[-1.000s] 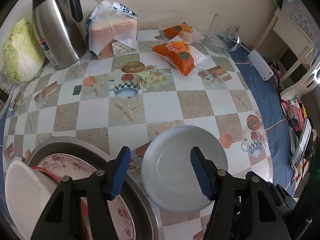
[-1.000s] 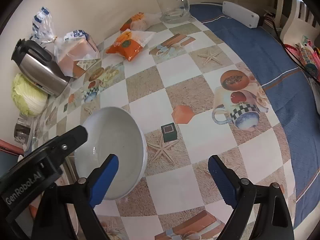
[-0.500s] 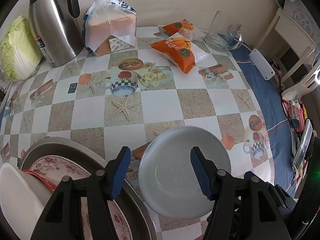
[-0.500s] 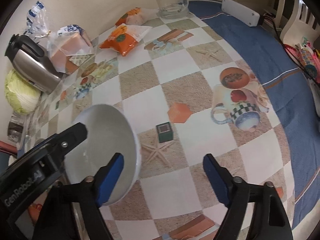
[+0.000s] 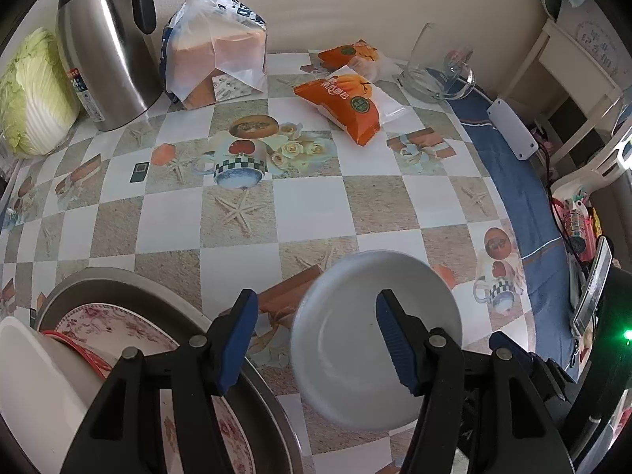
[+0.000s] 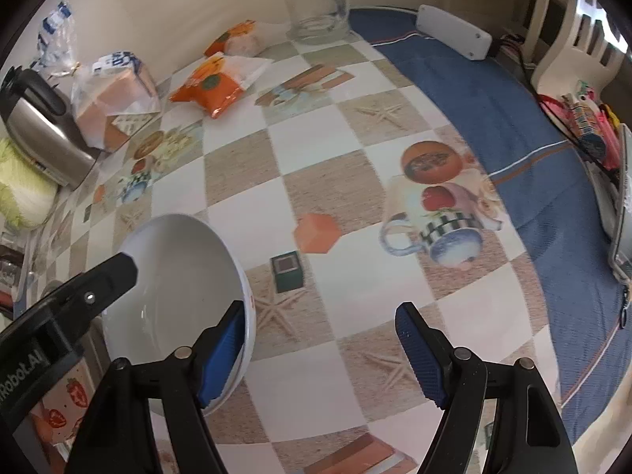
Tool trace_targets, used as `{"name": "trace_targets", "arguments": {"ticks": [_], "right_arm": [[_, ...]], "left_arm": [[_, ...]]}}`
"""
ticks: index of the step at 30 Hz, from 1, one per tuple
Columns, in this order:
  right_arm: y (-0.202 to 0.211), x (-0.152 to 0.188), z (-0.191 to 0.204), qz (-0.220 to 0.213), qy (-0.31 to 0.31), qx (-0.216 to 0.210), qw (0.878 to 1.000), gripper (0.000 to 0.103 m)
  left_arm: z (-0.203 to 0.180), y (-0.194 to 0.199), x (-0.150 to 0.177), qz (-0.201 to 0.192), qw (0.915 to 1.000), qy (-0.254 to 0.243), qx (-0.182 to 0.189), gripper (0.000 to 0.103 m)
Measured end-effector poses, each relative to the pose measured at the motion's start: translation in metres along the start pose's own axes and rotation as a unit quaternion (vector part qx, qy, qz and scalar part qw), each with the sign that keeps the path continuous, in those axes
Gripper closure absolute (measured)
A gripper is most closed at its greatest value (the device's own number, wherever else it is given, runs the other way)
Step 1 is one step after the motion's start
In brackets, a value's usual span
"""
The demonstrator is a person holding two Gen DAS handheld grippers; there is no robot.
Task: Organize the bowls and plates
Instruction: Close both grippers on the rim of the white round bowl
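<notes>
A white bowl is tilted and raised off the table; its rim rests against the left finger of my right gripper, whose jaws stand wide apart. In the right wrist view the bowl shows strawberry prints outside. My left gripper is open, its right finger over the bowl's inside without pinching it. At lower left a round metal tray holds a floral plate and a white bowl on its side.
At the back stand a steel kettle, a cabbage, bagged bread, orange snack packs and a glass mug. A blue cloth covers the table's right side, with a white box on it.
The white bowl has tipped up and lifted from the table, moving right in the left wrist view. Both grippers have shifted forward a little and stay open.
</notes>
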State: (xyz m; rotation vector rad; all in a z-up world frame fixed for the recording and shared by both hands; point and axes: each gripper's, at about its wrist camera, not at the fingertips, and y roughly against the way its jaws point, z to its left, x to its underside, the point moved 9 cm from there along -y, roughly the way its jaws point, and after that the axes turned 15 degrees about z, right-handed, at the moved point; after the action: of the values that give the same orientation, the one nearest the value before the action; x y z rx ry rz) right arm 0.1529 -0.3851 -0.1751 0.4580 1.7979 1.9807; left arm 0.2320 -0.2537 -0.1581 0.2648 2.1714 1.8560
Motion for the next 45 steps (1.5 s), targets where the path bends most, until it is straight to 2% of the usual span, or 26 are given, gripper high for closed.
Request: {"name": "trace_targets", "arguments": {"ticks": [11, 16, 20, 30, 34, 39, 45], "right_arm": [[0.006, -0.006, -0.031, -0.002, -0.044, -0.010, 0.999, 0.025], [0.007, -0.006, -0.028, -0.001, -0.047, -0.024, 0.999, 0.030], [0.007, -0.005, -0.022, 0.004, -0.046, -0.045, 0.998, 0.031], [-0.005, -0.002, -0.019, 0.021, -0.046, -0.048, 0.998, 0.034], [-0.005, -0.002, -0.018, 0.021, -0.042, -0.049, 0.998, 0.034], [-0.004, -0.003, -0.012, 0.017, -0.033, -0.063, 0.997, 0.042], [-0.009, -0.002, -0.005, 0.023, -0.027, -0.078, 0.996, 0.058]], "left_arm": [[-0.013, -0.008, 0.006, 0.009, 0.9998, -0.012, 0.011, 0.039], [-0.016, -0.014, 0.008, 0.015, 0.9997, -0.015, 0.012, 0.039], [-0.017, -0.020, 0.008, 0.015, 0.9997, -0.011, 0.016, 0.045], [-0.017, -0.029, 0.009, 0.018, 0.9995, -0.003, 0.028, 0.048], [-0.019, -0.031, 0.010, 0.020, 0.9994, -0.006, 0.028, 0.061], [-0.021, -0.034, 0.011, 0.020, 0.9995, -0.010, 0.022, 0.067], [-0.025, -0.036, 0.011, 0.020, 0.9994, -0.023, 0.018, 0.075]]}}
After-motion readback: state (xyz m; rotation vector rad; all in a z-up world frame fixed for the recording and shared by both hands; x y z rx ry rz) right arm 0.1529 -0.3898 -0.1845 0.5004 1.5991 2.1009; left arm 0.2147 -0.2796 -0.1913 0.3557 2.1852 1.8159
